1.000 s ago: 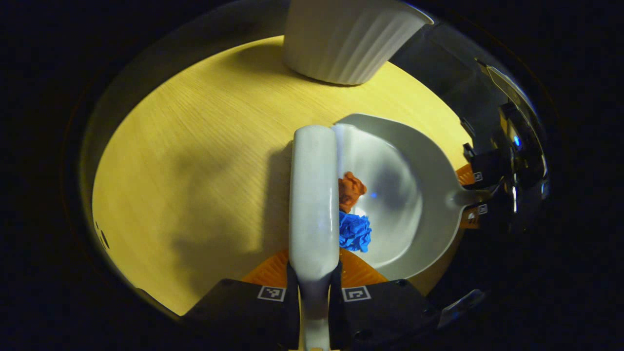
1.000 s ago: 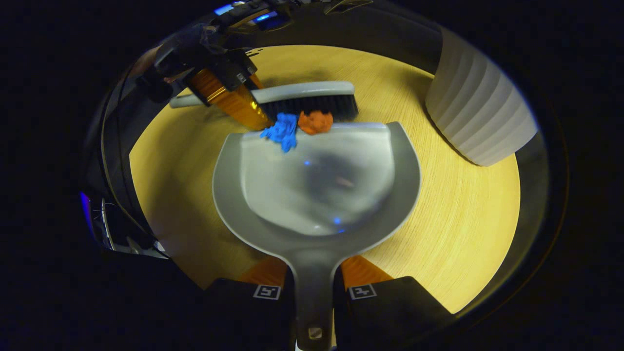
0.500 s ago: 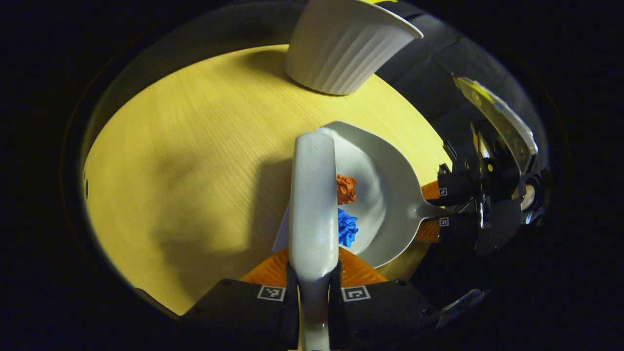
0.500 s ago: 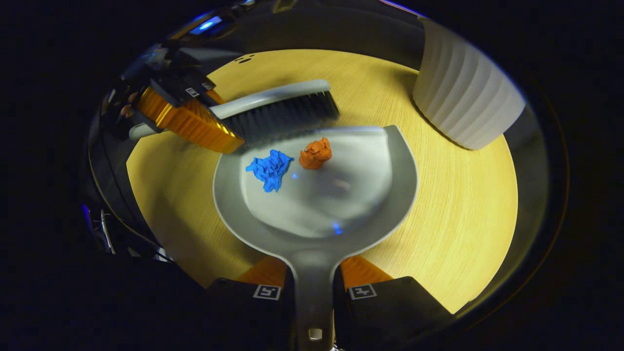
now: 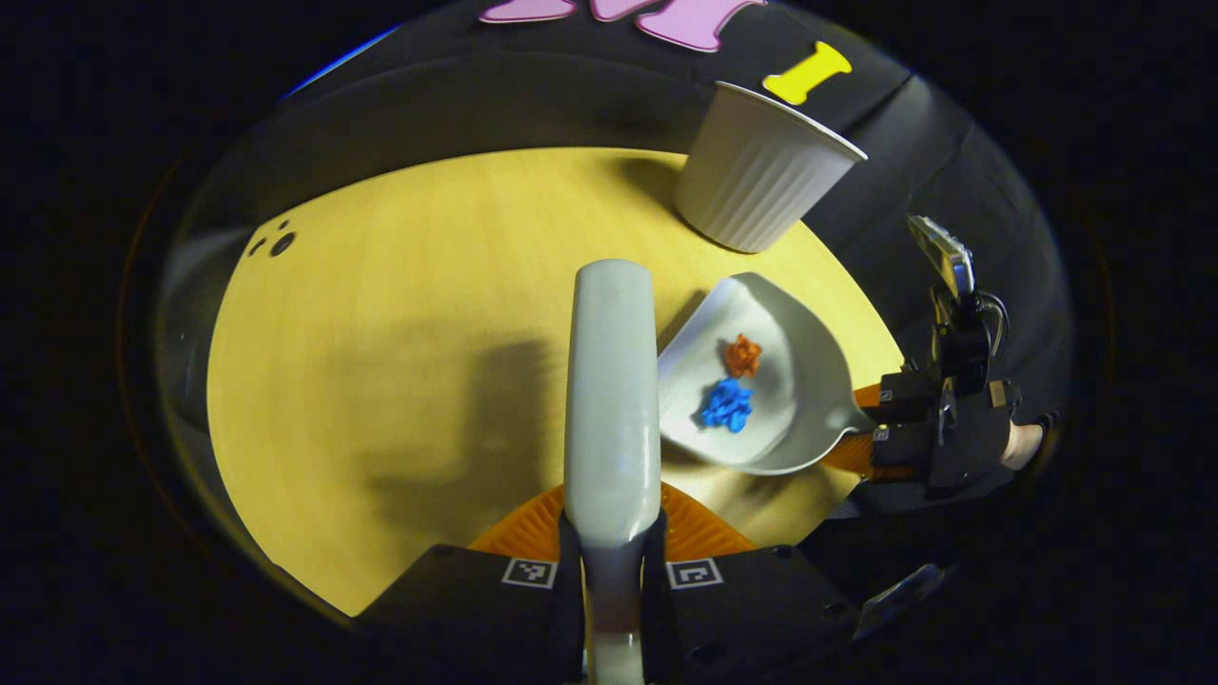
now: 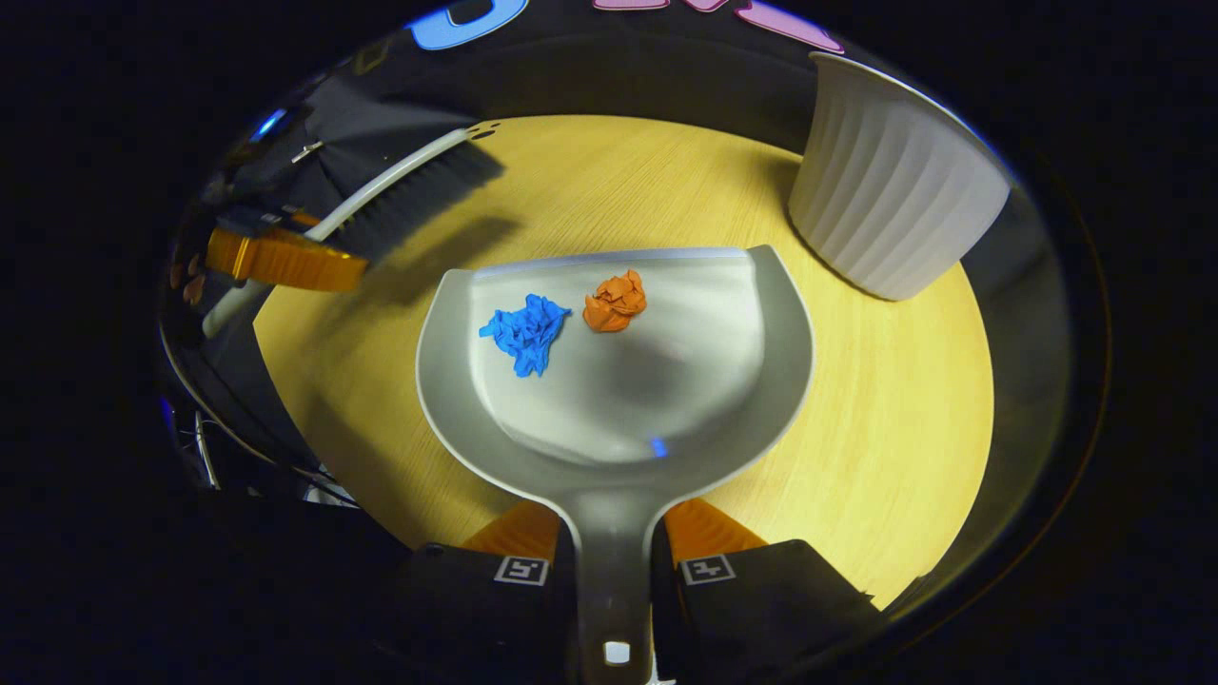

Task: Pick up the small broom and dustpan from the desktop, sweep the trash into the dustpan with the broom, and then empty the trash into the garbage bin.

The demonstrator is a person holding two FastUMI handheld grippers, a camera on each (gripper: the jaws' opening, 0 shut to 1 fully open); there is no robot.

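Fingers of the left gripper (image 5: 612, 542) are closed on the handle of the small broom (image 5: 612, 381), which runs straight up the middle of the left gripper view, its pale back facing the camera. In the right gripper view that same gripper (image 6: 285, 259) appears far off at the left edge, orange fingers clamped on the broom (image 6: 400, 195), whose dark bristles point down toward the counter (image 6: 904, 409), apart from the dustpan.

The right gripper (image 6: 614, 557) is closed on the dustpan's handle, one orange finger on each side of it, and the dustpan (image 6: 614, 419) spreads out ahead with its open lip facing away from the camera. Two crumpled bits of trash lie inside the pan near that lip: a blue scrap (image 6: 523, 328) to the left and an orange scrap (image 6: 616, 301) just beside it, the two close together but not clearly touching. In the left gripper view the dustpan (image 5: 790, 419) sits to the right of the broom, with the blue scrap (image 5: 727, 404) and orange scrap (image 5: 742, 355) in it, and the right gripper (image 5: 880, 423) holds its handle from the right.

Beyond the pan stands the white ribbed garbage bin (image 6: 890, 200), upright on the yellow wood-grain counter (image 5: 400, 314) near its far edge, also seen in the left gripper view (image 5: 756, 176).
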